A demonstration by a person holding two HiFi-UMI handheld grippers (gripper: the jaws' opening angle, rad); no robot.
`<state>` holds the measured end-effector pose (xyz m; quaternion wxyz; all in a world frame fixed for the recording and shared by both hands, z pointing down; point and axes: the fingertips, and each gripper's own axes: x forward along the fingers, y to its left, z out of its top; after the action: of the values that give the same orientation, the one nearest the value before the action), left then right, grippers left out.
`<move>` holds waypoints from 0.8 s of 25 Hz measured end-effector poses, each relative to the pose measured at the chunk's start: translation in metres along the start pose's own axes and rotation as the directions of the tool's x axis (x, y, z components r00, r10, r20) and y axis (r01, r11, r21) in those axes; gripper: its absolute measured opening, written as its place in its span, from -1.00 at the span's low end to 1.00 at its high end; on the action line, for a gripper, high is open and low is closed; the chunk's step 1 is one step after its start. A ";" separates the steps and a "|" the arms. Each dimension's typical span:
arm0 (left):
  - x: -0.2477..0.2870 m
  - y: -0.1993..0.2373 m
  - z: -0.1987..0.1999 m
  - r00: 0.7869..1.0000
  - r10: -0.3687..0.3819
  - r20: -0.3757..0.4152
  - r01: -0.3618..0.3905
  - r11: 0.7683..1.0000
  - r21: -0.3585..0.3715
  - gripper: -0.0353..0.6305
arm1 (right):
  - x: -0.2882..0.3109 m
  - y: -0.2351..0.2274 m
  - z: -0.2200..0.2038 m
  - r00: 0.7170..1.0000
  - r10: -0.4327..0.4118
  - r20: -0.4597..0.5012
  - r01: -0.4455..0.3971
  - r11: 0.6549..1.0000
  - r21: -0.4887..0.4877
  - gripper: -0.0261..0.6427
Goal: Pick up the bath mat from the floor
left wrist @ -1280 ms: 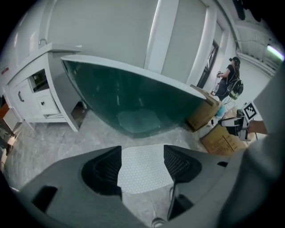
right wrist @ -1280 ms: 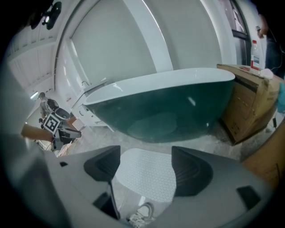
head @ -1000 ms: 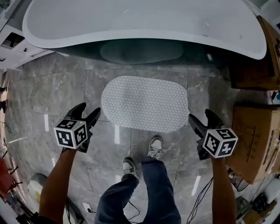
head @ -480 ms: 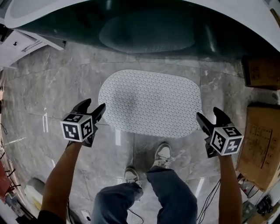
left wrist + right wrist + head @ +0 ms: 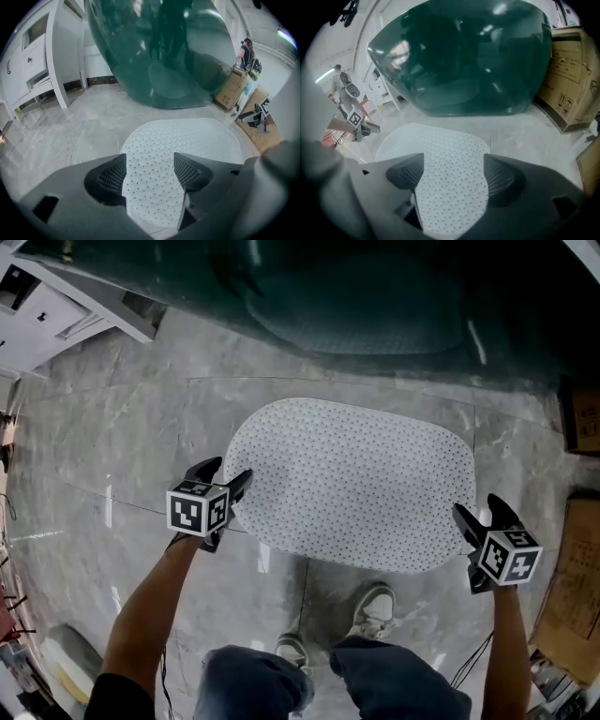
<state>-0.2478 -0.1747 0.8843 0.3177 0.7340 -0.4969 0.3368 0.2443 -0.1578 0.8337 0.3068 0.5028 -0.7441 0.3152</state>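
Both grippers have dropped closer to the floor since a second ago, and the bath mat now fills more of the head view. White, oval and dotted with small holes, the bath mat (image 5: 352, 484) lies flat on the grey marble floor (image 5: 122, 437), just ahead of the person's shoes (image 5: 375, 607) and just short of the dark green bathtub (image 5: 375, 296). The left gripper (image 5: 228, 472) hovers at the mat's left end and the right gripper (image 5: 478, 509) at its right end. Both have wide jaws that have just been opening further. Each gripper view shows the mat's end framed in the gap, with no pad pressing on it. This looks like the approach, before any grasp. Next, each pair of jaws probably needs to straddle the thin edge, perhaps with one jaw slid underneath, and then close.
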 end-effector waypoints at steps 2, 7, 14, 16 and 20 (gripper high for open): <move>0.015 0.009 -0.007 1.000 0.004 -0.005 -0.004 1.000 0.000 0.11 | 0.016 -0.005 -0.010 1.000 -0.002 -0.005 0.002 1.000 -0.007 0.28; 0.045 0.028 -0.023 1.000 0.013 -0.018 -0.013 1.000 0.003 0.18 | 0.046 -0.020 -0.034 0.999 -0.023 -0.027 0.023 1.000 -0.011 0.37; 0.066 0.054 -0.046 0.997 0.058 -0.046 -0.058 0.998 0.017 0.24 | 0.083 -0.040 -0.069 0.994 -0.050 -0.092 0.049 0.999 -0.010 0.50; 0.077 0.053 -0.045 0.997 0.056 -0.046 -0.055 0.998 0.012 0.25 | 0.087 -0.053 -0.077 0.991 -0.070 -0.115 0.070 0.998 -0.013 0.54; 0.083 0.053 -0.048 0.999 0.040 -0.035 -0.040 0.999 0.000 0.30 | 0.095 -0.066 -0.097 0.982 -0.079 -0.170 0.082 0.997 0.011 0.61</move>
<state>-0.2827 -0.1955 0.9862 0.3196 0.7178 -0.5061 0.3556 0.2909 -0.1545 0.9778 0.3770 0.5066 -0.6915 0.3508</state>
